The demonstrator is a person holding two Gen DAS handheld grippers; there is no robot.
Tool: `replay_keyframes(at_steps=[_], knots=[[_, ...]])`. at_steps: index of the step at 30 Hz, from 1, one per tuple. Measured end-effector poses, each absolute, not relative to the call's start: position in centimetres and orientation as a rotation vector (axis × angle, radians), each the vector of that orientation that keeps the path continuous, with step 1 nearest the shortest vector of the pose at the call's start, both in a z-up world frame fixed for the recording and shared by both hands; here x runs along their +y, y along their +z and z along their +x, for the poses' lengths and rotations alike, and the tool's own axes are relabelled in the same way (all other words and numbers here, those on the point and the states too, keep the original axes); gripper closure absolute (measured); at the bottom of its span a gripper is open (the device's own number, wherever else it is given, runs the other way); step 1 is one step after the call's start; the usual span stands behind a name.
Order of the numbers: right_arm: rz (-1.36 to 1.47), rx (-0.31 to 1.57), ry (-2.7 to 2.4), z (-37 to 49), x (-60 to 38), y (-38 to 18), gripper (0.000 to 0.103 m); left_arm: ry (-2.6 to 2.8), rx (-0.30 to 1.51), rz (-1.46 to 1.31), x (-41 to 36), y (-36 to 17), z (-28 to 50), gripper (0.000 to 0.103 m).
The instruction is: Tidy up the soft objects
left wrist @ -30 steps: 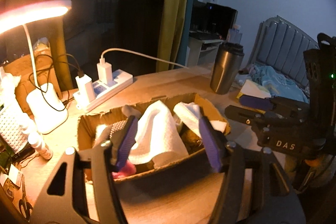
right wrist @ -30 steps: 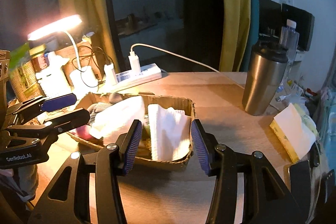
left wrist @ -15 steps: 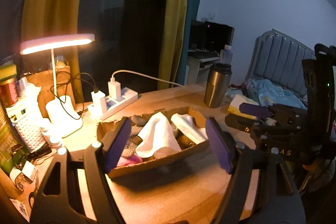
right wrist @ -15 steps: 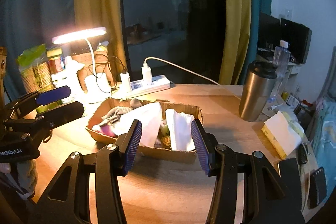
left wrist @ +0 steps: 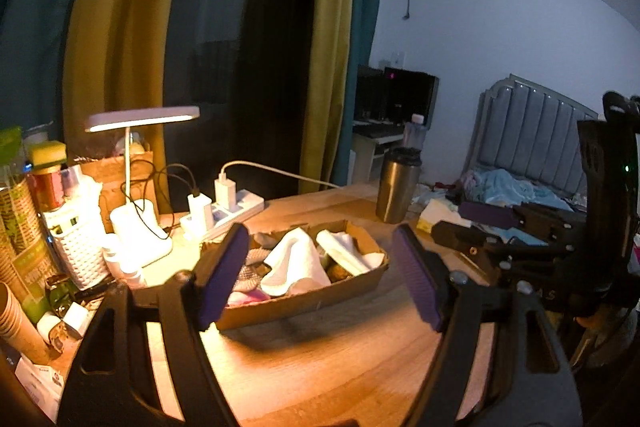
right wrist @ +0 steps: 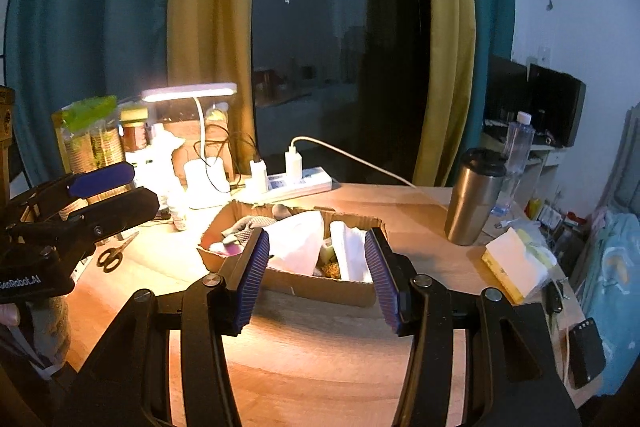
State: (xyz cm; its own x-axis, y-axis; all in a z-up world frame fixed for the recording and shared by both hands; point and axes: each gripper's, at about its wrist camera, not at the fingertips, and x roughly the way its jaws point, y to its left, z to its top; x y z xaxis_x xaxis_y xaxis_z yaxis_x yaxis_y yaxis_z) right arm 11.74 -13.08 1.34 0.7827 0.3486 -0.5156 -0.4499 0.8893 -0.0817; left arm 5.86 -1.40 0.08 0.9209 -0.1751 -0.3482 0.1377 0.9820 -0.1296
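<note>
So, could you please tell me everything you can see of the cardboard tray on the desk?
The shallow brown cardboard tray is a low, open-topped box with ragged, torn-looking upper edges. It sits flat on the wooden desk, near the white power strip. It is filled with soft items: two white folded cloths, a grey knitted piece and something pink at its left end. Neither tool touches it.

Both the left gripper [left wrist: 320,275] and right gripper [right wrist: 318,275] have pulled back from the cardboard tray [left wrist: 320,301], the left's jaws spreading wider.
</note>
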Motion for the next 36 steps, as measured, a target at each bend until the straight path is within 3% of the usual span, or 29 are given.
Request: replay_keyframes(at_steps=[4,8,15,19,36], knots=[[-0.202,0.482,0.432,10.0,-13.2,2.4,0.044,-0.159,0.338,-0.098,-1.5,1.0,4.3,0.027],[-0.192,0.448,0.426,8.0,-13.4,3.5,0.042,-0.15,0.306,-0.097,-1.6,1.9,2.3,0.011],[-0.188,0.396,0.413,4.8,-13.7,5.3,0.039,-0.116,0.267,-0.103,-1.3,3.6,-0.9,0.01],[-0.196,0.364,0.407,3.3,-13.8,6.5,0.033,-0.101,0.248,-0.079,-1.7,4.9,-2.2,0.009],[-0.184,0.301,0.385,1.4,-14.5,9.0,0.031,-0.075,0.176,-0.046,-2.2,7.4,-4.1,0.009]])
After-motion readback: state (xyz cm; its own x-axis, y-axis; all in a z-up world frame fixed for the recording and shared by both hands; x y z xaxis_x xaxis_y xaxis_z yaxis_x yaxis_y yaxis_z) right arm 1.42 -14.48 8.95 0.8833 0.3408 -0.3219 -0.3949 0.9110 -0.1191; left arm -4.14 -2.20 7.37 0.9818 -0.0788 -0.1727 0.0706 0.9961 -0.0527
